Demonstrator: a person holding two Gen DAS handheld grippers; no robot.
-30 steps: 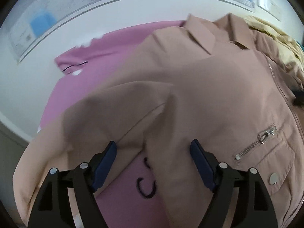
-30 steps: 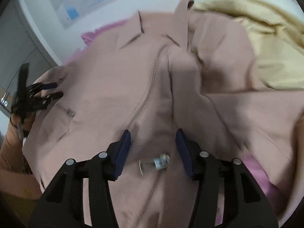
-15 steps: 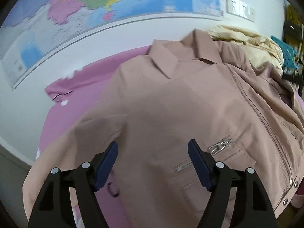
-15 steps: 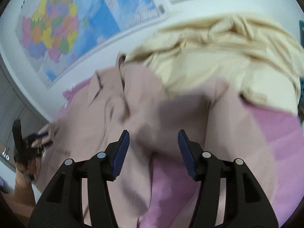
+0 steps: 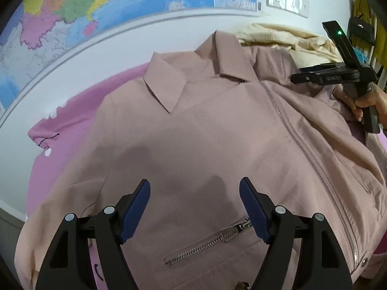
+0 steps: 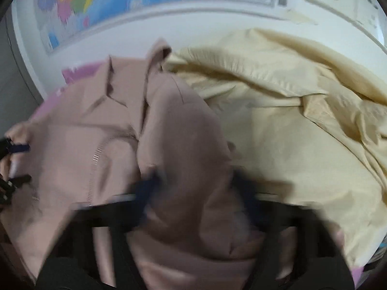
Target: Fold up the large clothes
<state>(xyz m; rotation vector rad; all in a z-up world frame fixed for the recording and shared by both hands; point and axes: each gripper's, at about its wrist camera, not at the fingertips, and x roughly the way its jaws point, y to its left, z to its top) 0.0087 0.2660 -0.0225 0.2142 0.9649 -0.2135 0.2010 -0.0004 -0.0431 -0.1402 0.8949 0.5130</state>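
A dusty-pink zip jacket (image 5: 205, 133) lies front up on a pink sheet (image 5: 60, 157), collar toward the wall. My left gripper (image 5: 194, 193) hovers open over its chest, above the pocket zip (image 5: 208, 244), with nothing between the fingers. It also shows at the left edge of the right wrist view as the left gripper (image 6: 17, 164). My right gripper (image 6: 196, 188) is over the jacket's far side, its fingers smeared by motion as the jaws close on a bulging fold of the sleeve (image 6: 188, 145). From the left wrist view the right gripper (image 5: 297, 78) appears side-on in a hand (image 5: 370, 101).
A crumpled cream garment (image 6: 290, 120) lies against the jacket's right side, also seen as the cream garment (image 5: 278, 33) behind the collar. A wall map (image 5: 121, 4) and sockets (image 5: 285, 0) are on the white wall behind. The sheet's edge drops off at the left.
My left gripper drew back from the hem toward the chest, so the collar came into view. My right gripper swung right from the centre zip to the sleeve, and its fingers have blurred.
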